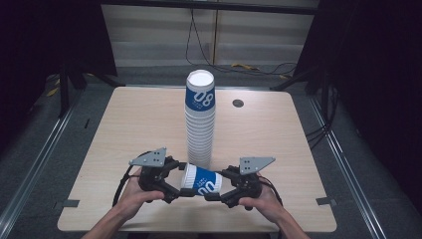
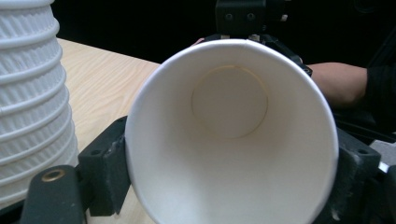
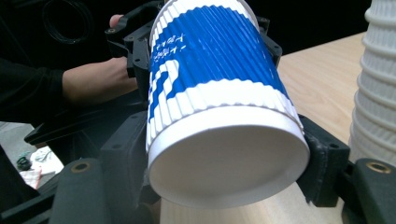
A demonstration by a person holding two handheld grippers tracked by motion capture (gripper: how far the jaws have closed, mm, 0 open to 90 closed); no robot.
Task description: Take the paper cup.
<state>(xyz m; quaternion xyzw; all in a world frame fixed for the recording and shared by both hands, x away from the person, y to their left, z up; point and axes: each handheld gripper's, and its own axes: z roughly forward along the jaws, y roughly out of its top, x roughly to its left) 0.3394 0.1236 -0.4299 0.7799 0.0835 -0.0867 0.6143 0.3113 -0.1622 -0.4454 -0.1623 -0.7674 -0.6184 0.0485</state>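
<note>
A blue-and-white ribbed paper cup [image 1: 201, 180] lies on its side in the air just above the table's near edge, held between both grippers. My left gripper [image 1: 178, 180] is shut on its rim end; in the left gripper view the open mouth [image 2: 229, 140] sits between the two jaws. My right gripper [image 1: 219, 185] grips the base end, and in the right gripper view its pads press on either side of the cup's bottom [image 3: 224, 172]. A tall stack of the same cups [image 1: 200, 119] stands upright just behind the held cup.
The wooden table [image 1: 134, 124] has a small round grommet [image 1: 238, 103] at the back right. Black frame legs and cables stand on the floor behind it. Metal rails run along both sides. Bare tabletop lies left and right of the stack.
</note>
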